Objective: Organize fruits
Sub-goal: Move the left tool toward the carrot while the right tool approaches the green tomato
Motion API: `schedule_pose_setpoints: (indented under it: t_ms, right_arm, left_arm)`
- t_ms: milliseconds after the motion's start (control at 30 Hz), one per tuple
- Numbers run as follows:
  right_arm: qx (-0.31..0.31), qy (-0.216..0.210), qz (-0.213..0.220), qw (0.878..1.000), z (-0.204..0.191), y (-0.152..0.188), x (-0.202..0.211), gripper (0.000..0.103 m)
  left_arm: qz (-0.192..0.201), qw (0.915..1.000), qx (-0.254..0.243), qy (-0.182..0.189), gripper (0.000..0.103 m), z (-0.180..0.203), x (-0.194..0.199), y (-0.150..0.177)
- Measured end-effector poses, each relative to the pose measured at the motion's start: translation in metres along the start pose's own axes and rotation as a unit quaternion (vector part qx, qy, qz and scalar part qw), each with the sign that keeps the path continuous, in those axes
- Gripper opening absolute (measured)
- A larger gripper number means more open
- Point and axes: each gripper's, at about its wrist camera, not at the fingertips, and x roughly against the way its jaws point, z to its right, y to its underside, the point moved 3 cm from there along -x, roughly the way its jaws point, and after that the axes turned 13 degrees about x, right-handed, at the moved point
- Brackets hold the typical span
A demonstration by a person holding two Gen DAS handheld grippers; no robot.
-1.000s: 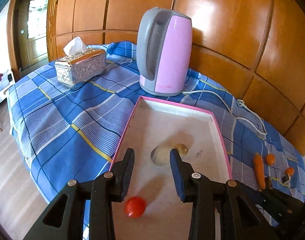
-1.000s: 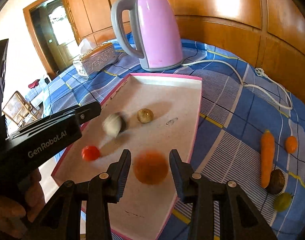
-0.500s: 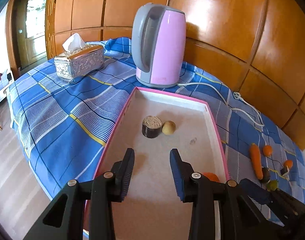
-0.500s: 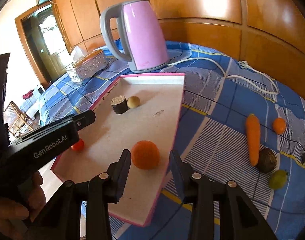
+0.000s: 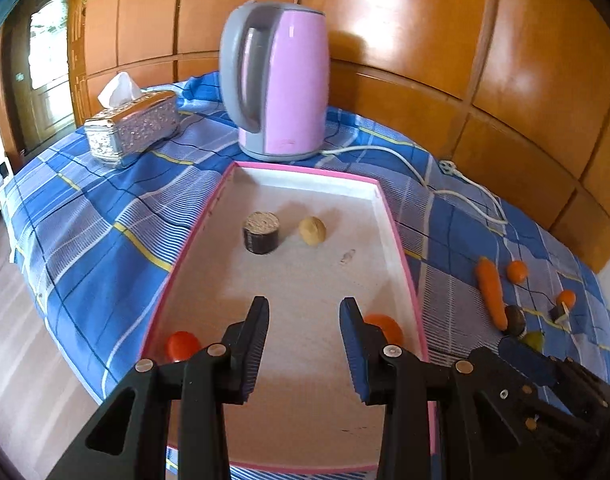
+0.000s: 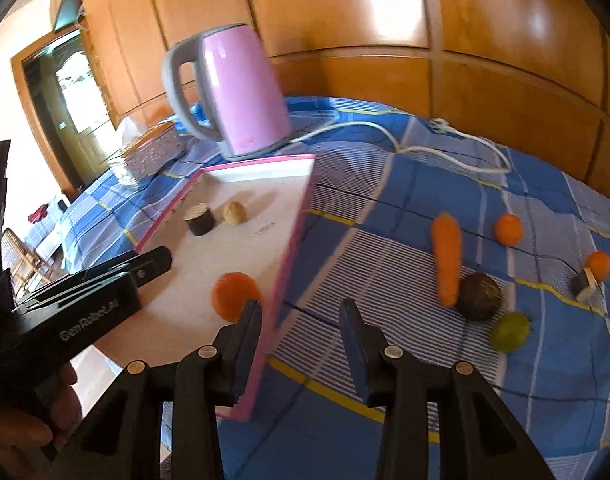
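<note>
A pink-rimmed tray (image 5: 393,224) fills the centre of the left wrist view, holding an orange (image 5: 385,326) at lower right, a red tomato (image 5: 181,344) at lower left, a dark cylinder (image 5: 261,233) and a small tan fruit (image 5: 312,231) farther up. The left gripper (image 5: 305,308) hangs over the tray, jaws apart and empty. In the right wrist view, the right gripper (image 6: 301,312), also apart and empty, straddles the tray's edge. At right on the blue checked cloth (image 6: 385,280) lie a carrot (image 6: 447,256), a dark round fruit (image 6: 479,290) and a green fruit (image 6: 511,330).
</note>
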Motion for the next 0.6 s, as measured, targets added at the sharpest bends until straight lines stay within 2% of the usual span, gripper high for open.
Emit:
schedule_pose_setpoints:
  t_ms: [300,600]
  right_arm:
    - [-0.089,0.050,-0.010,0.995,0.063,0.038,0.017,0.041]
    - [-0.139,0.084,-0.006,0.987,0.105,0.052,0.029,0.041]
  left_arm:
    - [-0.015,0.9984,-0.038,0.038,0.037,0.032,0.001,0.018]
    - [-0.029,0.9940,-0.075,0.074,0.037,0.062,0.001,0.035]
